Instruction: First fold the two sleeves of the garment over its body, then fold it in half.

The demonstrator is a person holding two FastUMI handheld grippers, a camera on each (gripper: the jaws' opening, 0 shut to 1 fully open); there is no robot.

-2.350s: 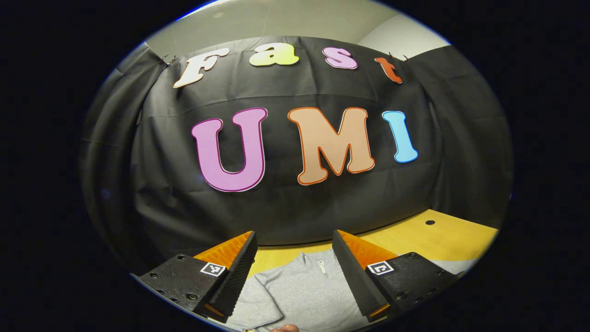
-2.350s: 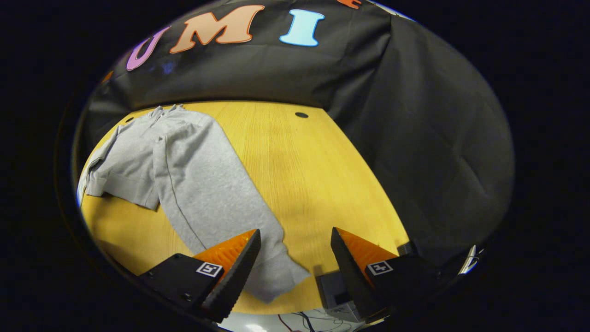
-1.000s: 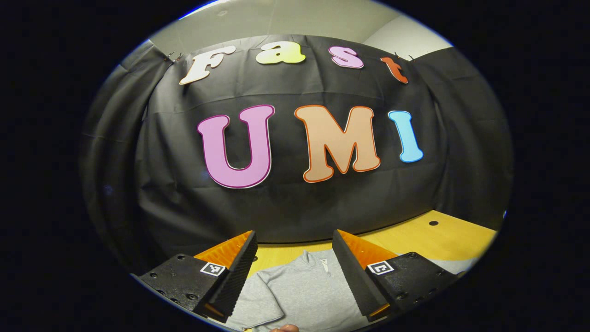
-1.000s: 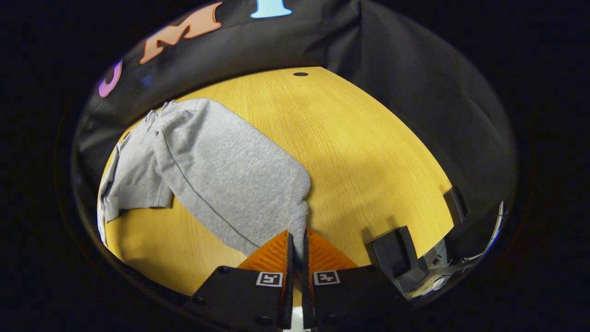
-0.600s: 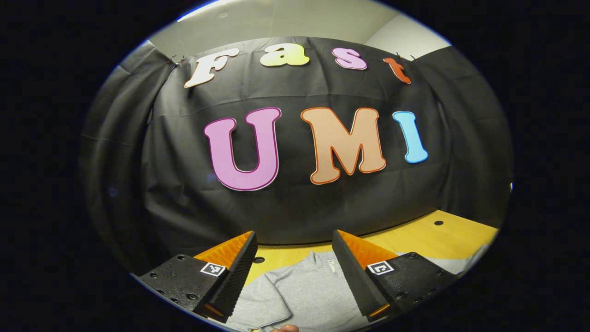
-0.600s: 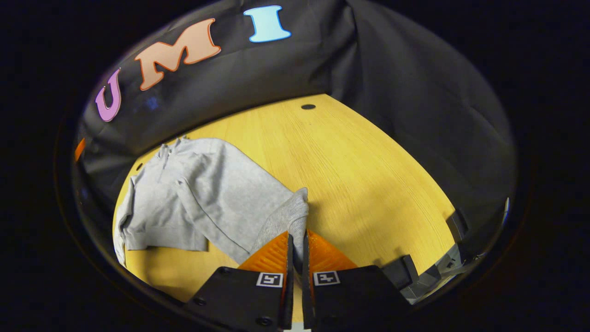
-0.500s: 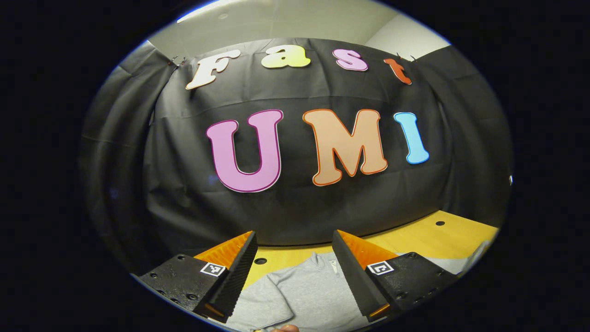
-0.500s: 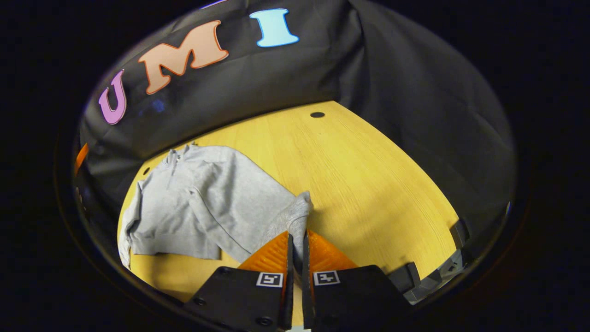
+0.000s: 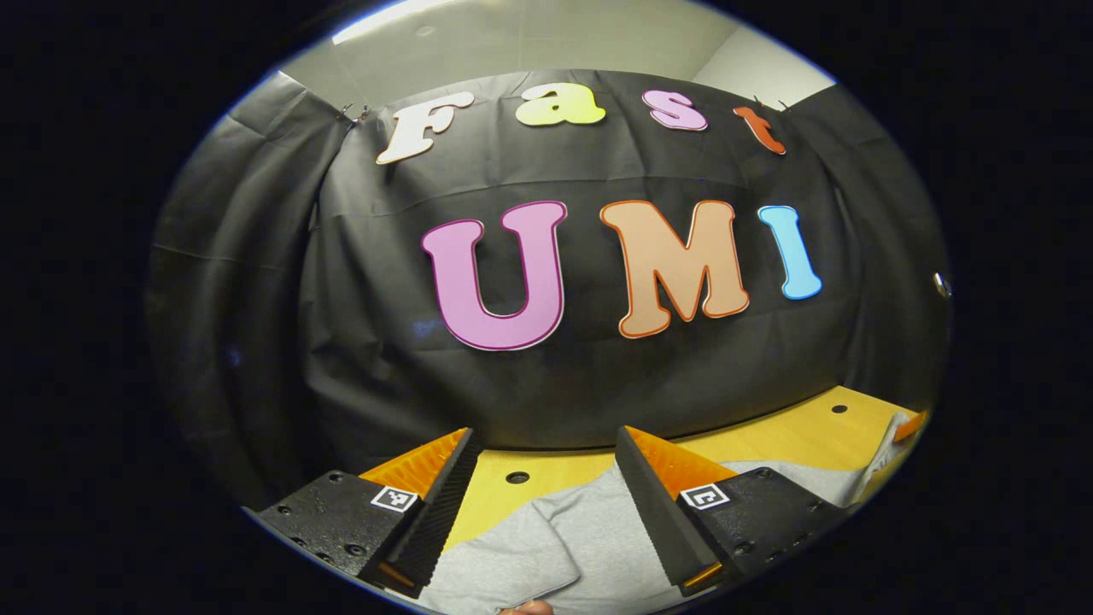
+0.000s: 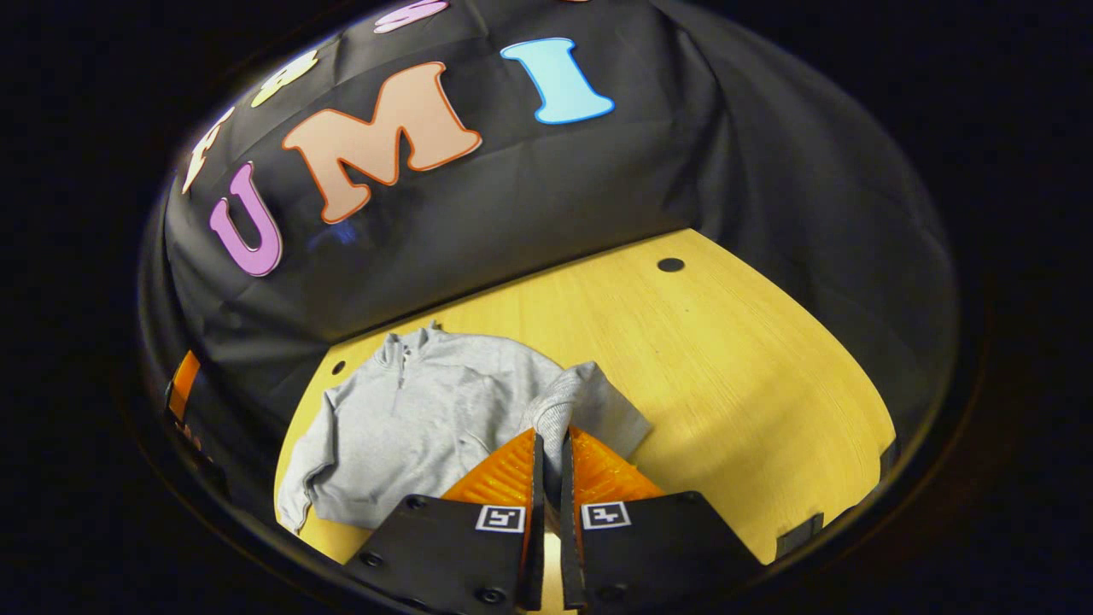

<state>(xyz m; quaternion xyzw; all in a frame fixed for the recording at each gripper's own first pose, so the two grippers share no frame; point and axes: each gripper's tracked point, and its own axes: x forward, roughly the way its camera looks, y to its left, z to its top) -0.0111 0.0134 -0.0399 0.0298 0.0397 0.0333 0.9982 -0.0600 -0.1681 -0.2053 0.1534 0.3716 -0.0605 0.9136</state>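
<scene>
A light grey sweatshirt [image 10: 410, 418] lies on the yellow wooden table [image 10: 734, 376], collar toward the back wall. Its left sleeve is folded across the body. My right gripper [image 10: 546, 440] is shut on the cuff of the right sleeve [image 10: 559, 397], lifted and carried over the body's right side. In the left gripper view the sweatshirt [image 9: 546, 547] lies below my left gripper [image 9: 546, 448], which is open and held above it, with nothing between its fingers. The raised sleeve and part of the right gripper show at that view's right edge [image 9: 888, 436].
Black cloth walls close the table at the back and sides. Round holes sit in the tabletop near the back edge [image 10: 670, 265] [image 9: 517, 477]. Bare table [image 10: 768, 410] stretches to the right of the sweatshirt. A fingertip [image 9: 525, 608] shows at the bottom of the left gripper view.
My right gripper shut on the right sleeve's cuff, lifted it and carried it leftward over the body. The left gripper stayed open and shifted slightly left.
</scene>
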